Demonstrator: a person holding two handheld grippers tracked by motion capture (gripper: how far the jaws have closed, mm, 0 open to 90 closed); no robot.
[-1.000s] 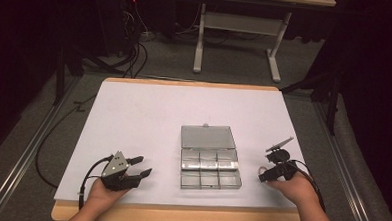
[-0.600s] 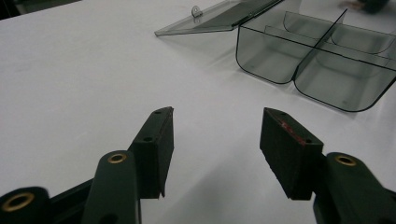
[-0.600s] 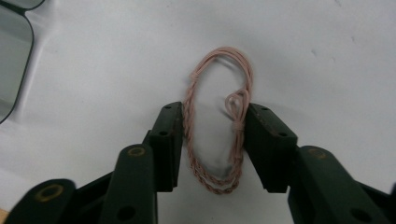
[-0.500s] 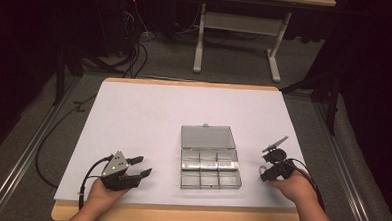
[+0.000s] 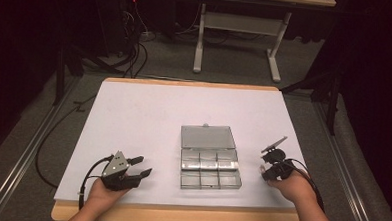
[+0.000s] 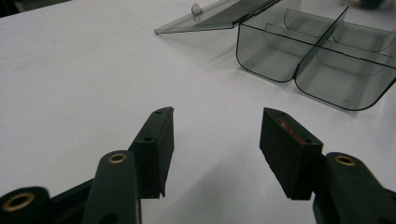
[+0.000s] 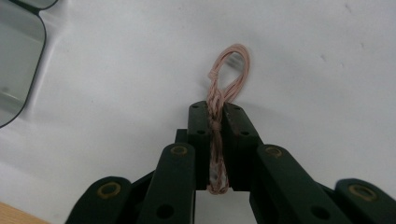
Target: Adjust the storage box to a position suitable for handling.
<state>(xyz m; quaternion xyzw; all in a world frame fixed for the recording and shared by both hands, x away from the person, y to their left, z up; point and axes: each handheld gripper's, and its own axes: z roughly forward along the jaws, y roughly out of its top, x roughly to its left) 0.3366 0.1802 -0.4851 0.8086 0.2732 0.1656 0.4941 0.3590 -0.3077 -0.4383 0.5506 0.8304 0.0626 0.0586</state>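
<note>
Your right gripper [image 7: 214, 121] sits near the right end of the table's [image 5: 134, 113] front edge, just right of the clear plastic box [image 5: 210, 161]. Its jaws have just been closing and now pinch a pinkish loop of string [image 7: 224, 84], whose free end pokes out past the tips above the tabletop. Your left gripper [image 6: 215, 135] rests near the front left corner, jaws apart with nothing between them, the box lid [image 6: 219, 14] lying open.

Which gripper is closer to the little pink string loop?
The right gripper. Its jaws have just been closing and now pinch the pink string loop between them. The left gripper sits open across the table, on the far side of the clear box.
</note>
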